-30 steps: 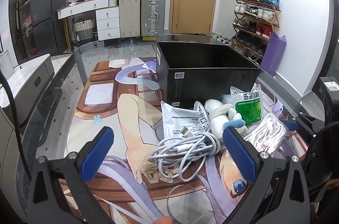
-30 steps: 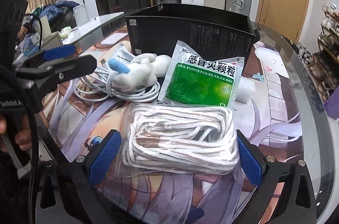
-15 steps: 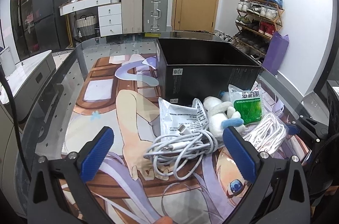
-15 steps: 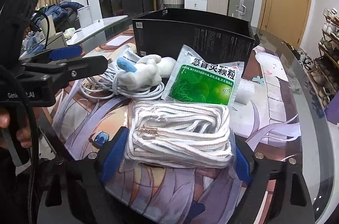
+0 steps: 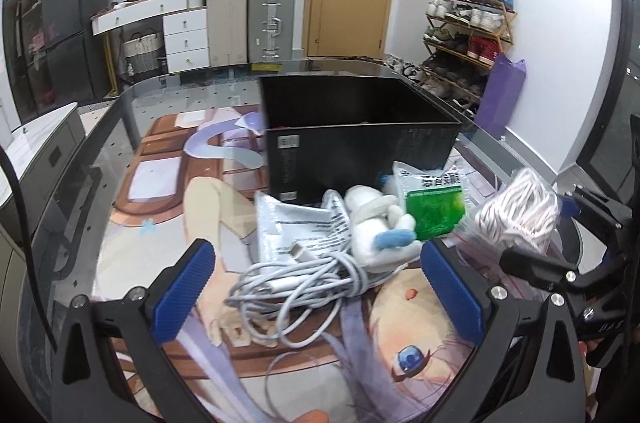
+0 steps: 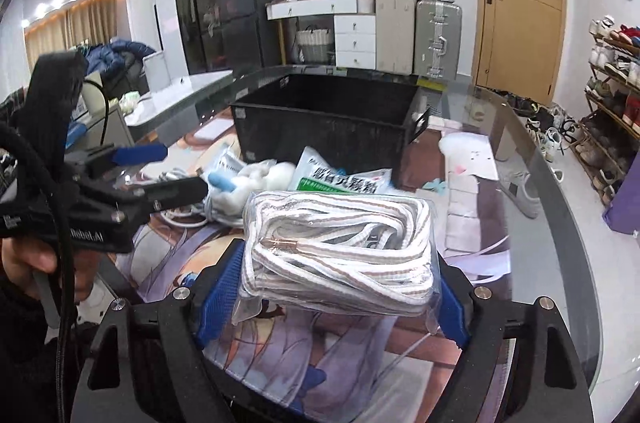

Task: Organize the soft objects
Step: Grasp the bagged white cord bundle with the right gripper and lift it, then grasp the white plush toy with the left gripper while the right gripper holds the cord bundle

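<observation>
My right gripper (image 6: 336, 303) grips a clear bag of white cord (image 6: 340, 251), its blue pads pressing both sides and its jaws still closing. The bag hangs tilted above the mat, in front of the open black box (image 6: 320, 131). In the left wrist view the same bag (image 5: 520, 215) is raised at the right. My left gripper (image 5: 316, 279) stands open over a coiled white cable (image 5: 296, 283), not touching it. Behind the cable lie a white plush toy (image 5: 372, 227), a green packet (image 5: 436, 211) and a silver pouch (image 5: 292, 227), all against the box (image 5: 360, 159).
A printed mat (image 5: 168, 223) covers the glass table (image 6: 568, 231), whose curved edge runs along the right. A small white pad (image 6: 464, 147) lies right of the box. Suitcases, drawers and a shoe rack stand far behind.
My right gripper has closed on the bag of cord and lifted it off the mat toward the box. The left gripper has stayed open over the cable.
</observation>
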Demonstrator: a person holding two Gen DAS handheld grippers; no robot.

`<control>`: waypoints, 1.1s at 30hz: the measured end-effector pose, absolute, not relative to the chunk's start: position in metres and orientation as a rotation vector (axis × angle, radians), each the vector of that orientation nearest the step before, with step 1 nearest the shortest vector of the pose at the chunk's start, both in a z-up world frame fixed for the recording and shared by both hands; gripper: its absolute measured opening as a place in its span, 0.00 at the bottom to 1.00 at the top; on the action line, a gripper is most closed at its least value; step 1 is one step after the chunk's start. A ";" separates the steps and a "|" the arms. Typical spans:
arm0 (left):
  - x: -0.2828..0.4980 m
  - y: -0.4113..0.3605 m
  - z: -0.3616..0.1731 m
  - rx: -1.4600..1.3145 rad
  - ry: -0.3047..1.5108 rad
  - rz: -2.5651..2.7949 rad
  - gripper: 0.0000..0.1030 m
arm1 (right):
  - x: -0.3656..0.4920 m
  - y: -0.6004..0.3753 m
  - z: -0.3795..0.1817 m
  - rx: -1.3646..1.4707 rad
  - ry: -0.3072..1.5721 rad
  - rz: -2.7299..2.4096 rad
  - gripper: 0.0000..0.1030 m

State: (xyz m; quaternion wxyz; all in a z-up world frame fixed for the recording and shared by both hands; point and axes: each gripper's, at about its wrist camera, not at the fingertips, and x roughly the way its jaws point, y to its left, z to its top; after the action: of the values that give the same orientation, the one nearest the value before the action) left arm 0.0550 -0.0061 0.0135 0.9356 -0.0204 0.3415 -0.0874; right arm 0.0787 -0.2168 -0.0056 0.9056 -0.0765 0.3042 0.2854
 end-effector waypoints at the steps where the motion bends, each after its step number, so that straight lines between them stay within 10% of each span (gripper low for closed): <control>1: 0.056 -0.009 0.014 -0.034 0.701 -0.185 0.99 | 0.079 -0.219 -0.005 -0.152 0.625 0.586 0.81; 11: 0.068 -0.040 0.019 0.089 0.717 -0.251 0.89 | 0.082 -0.237 -0.001 -0.116 0.621 0.553 0.81; 33: 0.086 -0.060 0.004 0.130 0.803 -0.271 0.33 | 0.089 -0.243 -0.008 -0.090 0.652 0.564 0.82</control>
State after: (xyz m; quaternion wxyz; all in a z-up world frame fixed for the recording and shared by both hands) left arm 0.0859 -0.0603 0.0044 0.9095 0.0632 0.3894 -0.1314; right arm 0.0889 -0.2428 -0.0082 0.9077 -0.0435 0.3158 0.2730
